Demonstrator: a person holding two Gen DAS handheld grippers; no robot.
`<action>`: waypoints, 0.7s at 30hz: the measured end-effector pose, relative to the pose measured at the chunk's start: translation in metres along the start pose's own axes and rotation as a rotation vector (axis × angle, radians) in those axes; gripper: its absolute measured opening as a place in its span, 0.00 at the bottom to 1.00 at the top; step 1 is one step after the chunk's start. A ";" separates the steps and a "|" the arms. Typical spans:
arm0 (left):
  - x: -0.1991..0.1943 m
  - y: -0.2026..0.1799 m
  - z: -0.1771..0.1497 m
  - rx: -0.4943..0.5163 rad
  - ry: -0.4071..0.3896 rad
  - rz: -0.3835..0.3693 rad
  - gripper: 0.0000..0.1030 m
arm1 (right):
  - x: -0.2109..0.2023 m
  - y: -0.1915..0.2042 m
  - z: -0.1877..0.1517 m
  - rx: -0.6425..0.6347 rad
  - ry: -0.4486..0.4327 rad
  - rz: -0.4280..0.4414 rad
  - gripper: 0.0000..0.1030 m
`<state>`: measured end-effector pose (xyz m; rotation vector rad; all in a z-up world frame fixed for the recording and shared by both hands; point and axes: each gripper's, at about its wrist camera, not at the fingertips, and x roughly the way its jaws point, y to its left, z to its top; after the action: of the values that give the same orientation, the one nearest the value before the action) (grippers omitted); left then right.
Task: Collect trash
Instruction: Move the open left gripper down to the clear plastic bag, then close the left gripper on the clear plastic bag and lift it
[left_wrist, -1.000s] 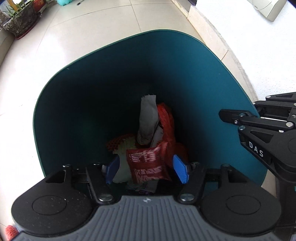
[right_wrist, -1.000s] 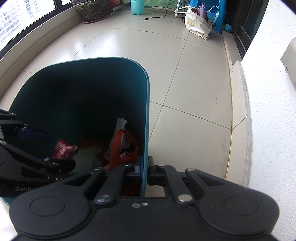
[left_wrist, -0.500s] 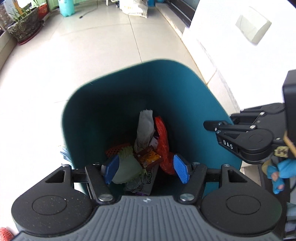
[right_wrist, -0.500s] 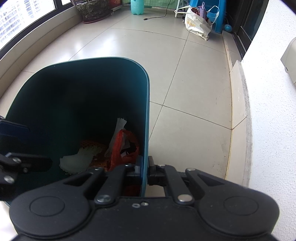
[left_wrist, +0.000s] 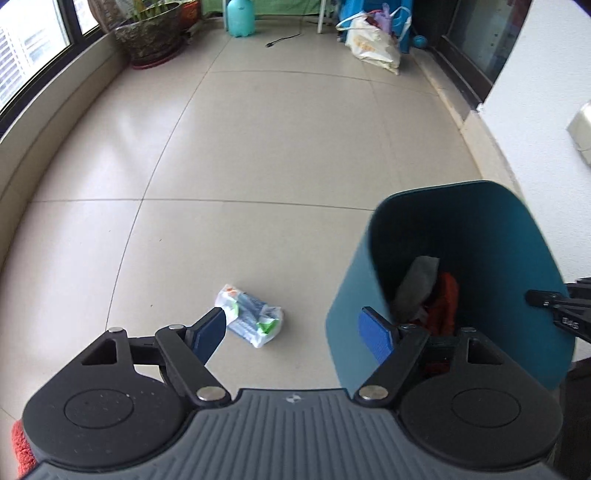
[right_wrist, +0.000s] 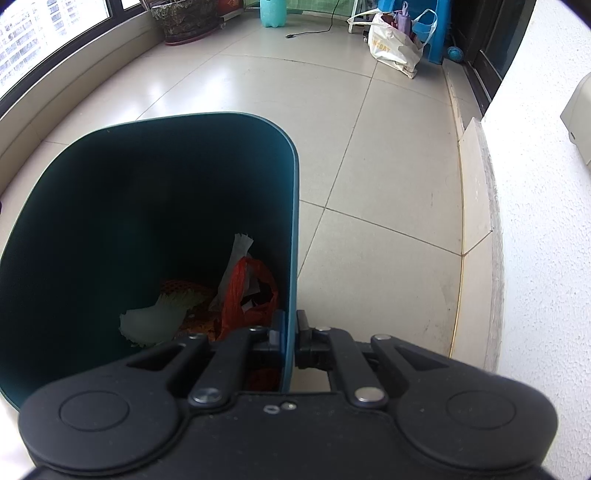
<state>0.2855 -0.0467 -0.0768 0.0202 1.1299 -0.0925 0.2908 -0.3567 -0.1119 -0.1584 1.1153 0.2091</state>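
Observation:
A teal trash bin (left_wrist: 517, 258) (right_wrist: 184, 155) holds a red plastic bag (right_wrist: 247, 295), grey paper (left_wrist: 417, 280) and a pale leaf (right_wrist: 151, 325). My right gripper (right_wrist: 290, 332) is shut on the bin's right wall, one finger inside and one outside. My left gripper (left_wrist: 295, 332) hangs over the tiled floor left of the bin, its jaws opening wide with nothing between them. A crumpled white, green and blue wrapper (left_wrist: 251, 317) lies on the floor just beyond the left blue pad (left_wrist: 210, 332).
A potted plant (left_wrist: 151, 33) and a teal bottle (left_wrist: 240, 16) stand at the far end by the window. A white shopping bag (left_wrist: 373, 44) leans against blue furniture there. A white wall (right_wrist: 535, 221) with a raised kerb runs along the right.
My left gripper has dropped a red wrapper into the bin, pulled up and out to the left of it, and spread its jaws wider. The right gripper and bin have stayed put.

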 end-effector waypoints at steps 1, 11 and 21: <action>0.011 0.006 -0.001 -0.017 0.013 0.011 0.76 | 0.000 0.000 0.000 -0.003 0.001 -0.001 0.04; 0.136 0.076 -0.002 -0.307 0.134 -0.050 0.76 | 0.003 0.005 0.001 -0.022 0.009 -0.015 0.05; 0.226 0.104 -0.022 -0.449 0.201 -0.088 0.76 | 0.006 0.013 0.002 -0.047 0.029 -0.042 0.07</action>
<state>0.3697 0.0441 -0.2933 -0.4288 1.3311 0.0882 0.2915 -0.3435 -0.1166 -0.2266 1.1352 0.1960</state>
